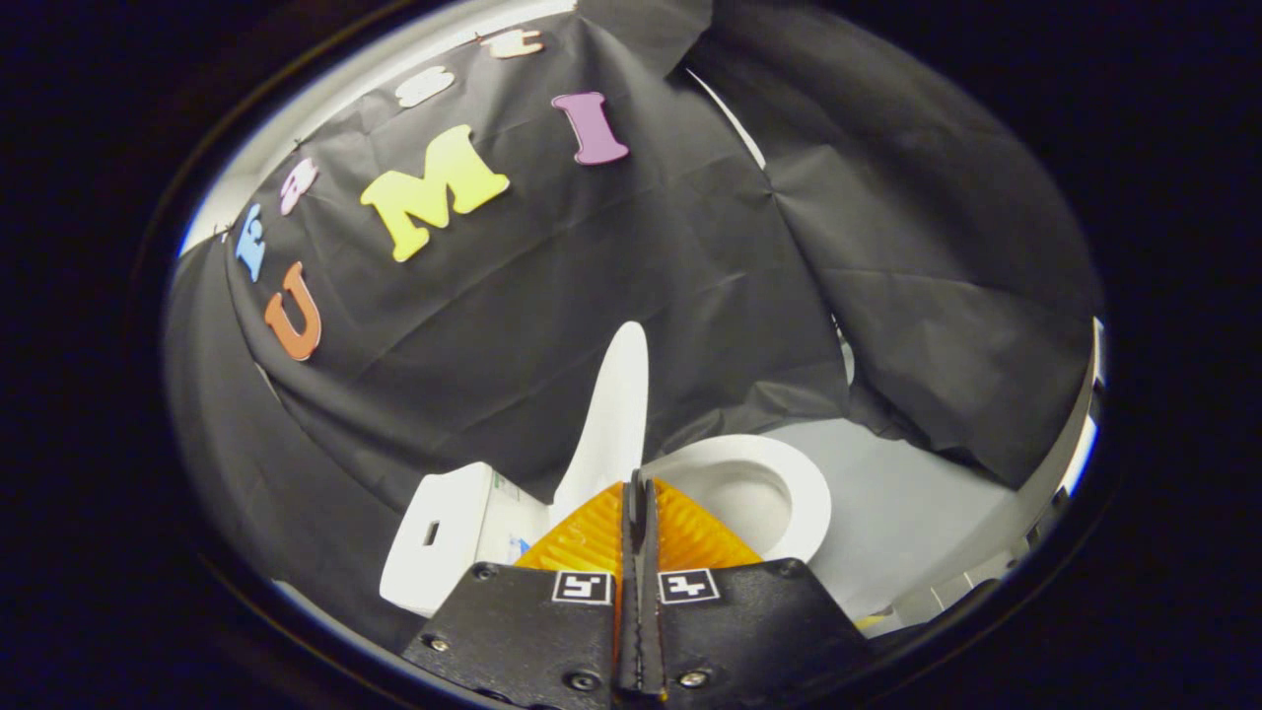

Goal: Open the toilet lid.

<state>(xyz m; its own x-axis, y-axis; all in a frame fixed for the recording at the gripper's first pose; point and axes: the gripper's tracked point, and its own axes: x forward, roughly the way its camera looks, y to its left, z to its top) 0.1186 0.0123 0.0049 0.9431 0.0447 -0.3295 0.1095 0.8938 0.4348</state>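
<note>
Already the tank (434, 537) sits off to the left, and the lid (616, 414) stands raised on edge just ahead of the gripper (639, 485), its long axis running up and away from the tips. The gripper's fingers are pressed together, holding nothing. To the right lies the seat (804, 493), uncovered.

White toilet lid (616, 414), raised at 12 o'clock beyond the closed gripper (639, 485). White seat (804, 493) at 1 o'clock. White tank (439, 537) at 10 o'clock. Grey floor (887, 513) at 2 o'clock.
</note>
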